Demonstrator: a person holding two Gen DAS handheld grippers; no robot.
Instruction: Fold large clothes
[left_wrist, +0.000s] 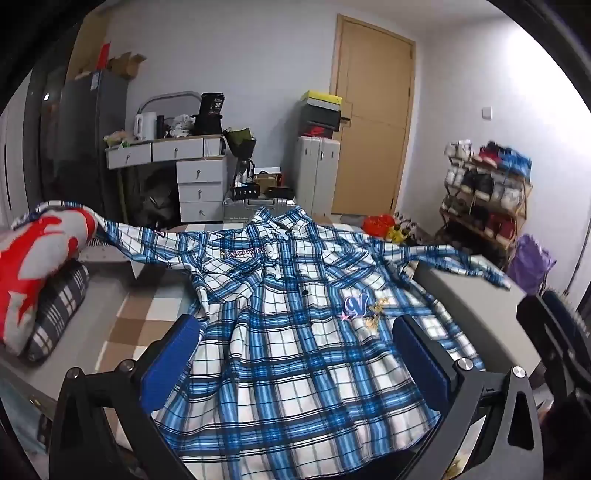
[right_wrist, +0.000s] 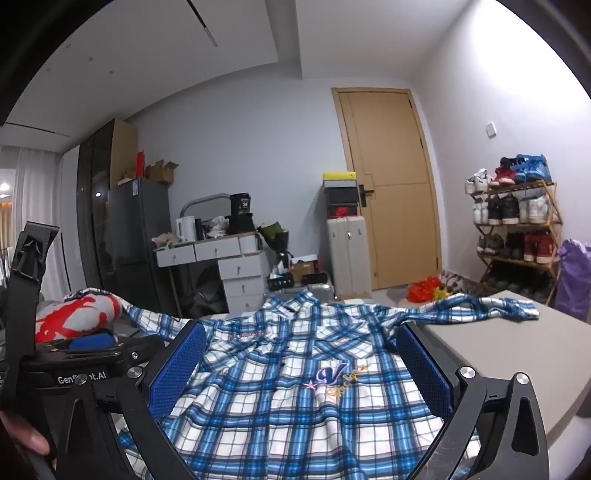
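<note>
Centrally, one blue-and-white plaid shirt (left_wrist: 295, 332) lies front-up and spread flat on the bed (left_wrist: 476, 295), collar toward the door (left_wrist: 373, 110), hem nearest the cameras, both sleeves stretched outward. Its two sleeves: one reaches beyond the shirt's left side onto a red-and-grey pillow (left_wrist: 33, 266); the other runs past the shirt's right side across bare bed surface. Two grippers hover above the hem end of the shirt: the left gripper (left_wrist: 295, 354) and the right gripper (right_wrist: 301, 365) each stand with jaws spread wide, nothing between the pads, no cloth pinched. The step in hand appears to be the first fold. To do it well, each gripper should likely take one layer-edge of the shirt at a sleeve or shoulder seam, lift only slightly, and carry it toward the button line, keeping the fabric taut so no creases are trapped. Beyond the shirt's collar: one desk (left_wrist: 166, 151), one white suitcase (left_wrist: 317, 173), one shoe rack (left_wrist: 487, 199).
</note>
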